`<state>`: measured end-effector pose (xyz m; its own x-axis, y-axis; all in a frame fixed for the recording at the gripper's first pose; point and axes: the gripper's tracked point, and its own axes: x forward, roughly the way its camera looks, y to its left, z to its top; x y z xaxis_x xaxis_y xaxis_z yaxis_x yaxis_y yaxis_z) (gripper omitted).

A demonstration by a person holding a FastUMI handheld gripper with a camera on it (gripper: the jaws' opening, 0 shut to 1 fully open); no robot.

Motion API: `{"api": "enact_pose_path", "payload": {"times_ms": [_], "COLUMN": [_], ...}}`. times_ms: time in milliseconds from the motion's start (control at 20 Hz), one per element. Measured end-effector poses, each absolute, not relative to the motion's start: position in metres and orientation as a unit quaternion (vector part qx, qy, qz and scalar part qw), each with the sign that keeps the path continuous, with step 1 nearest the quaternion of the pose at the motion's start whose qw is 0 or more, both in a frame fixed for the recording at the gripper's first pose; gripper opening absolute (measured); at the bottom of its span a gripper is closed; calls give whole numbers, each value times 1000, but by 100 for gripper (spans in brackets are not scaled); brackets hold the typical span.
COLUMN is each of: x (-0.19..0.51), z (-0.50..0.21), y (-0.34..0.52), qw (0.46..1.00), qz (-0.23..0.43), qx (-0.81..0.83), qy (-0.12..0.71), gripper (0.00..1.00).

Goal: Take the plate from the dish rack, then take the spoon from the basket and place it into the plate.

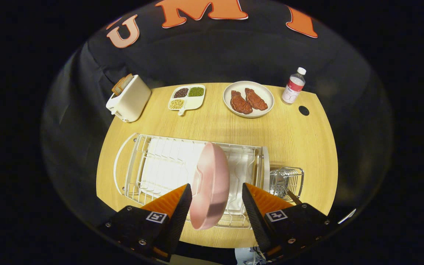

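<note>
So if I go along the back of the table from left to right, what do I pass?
Toaster → snack tray with three kinds of beans → plate of meat → bottle. Nearer, the open gripper has its fingers on either side of the pink plate standing in the rack.

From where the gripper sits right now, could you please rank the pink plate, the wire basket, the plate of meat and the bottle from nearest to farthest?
Measured from the gripper, which is open:
1. Pink plate, standing on edge in the dish rack, between the fingers.
2. Wire basket, hung on the rack's end.
3. Plate of meat, beyond the rack.
4. Bottle, at the table's far edge.
</note>
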<state>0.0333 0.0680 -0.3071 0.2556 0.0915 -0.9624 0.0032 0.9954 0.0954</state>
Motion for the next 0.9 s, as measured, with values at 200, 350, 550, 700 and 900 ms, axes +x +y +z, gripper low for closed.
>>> {"api": "enact_pose_path", "payload": {"times_ms": [200,350,550,700,900], "x": [29,26,26,25,25], "z": [-324,-334,-347,-351,-348], "y": [77,80,79,78,72], "qw": [764,751,746,745,751], "qz": [19,6,-9,-25,-48], "qx": [63,65,48,45,32], "qy": [642,657,664,665,658], "gripper": [69,53,39,34,30]}}
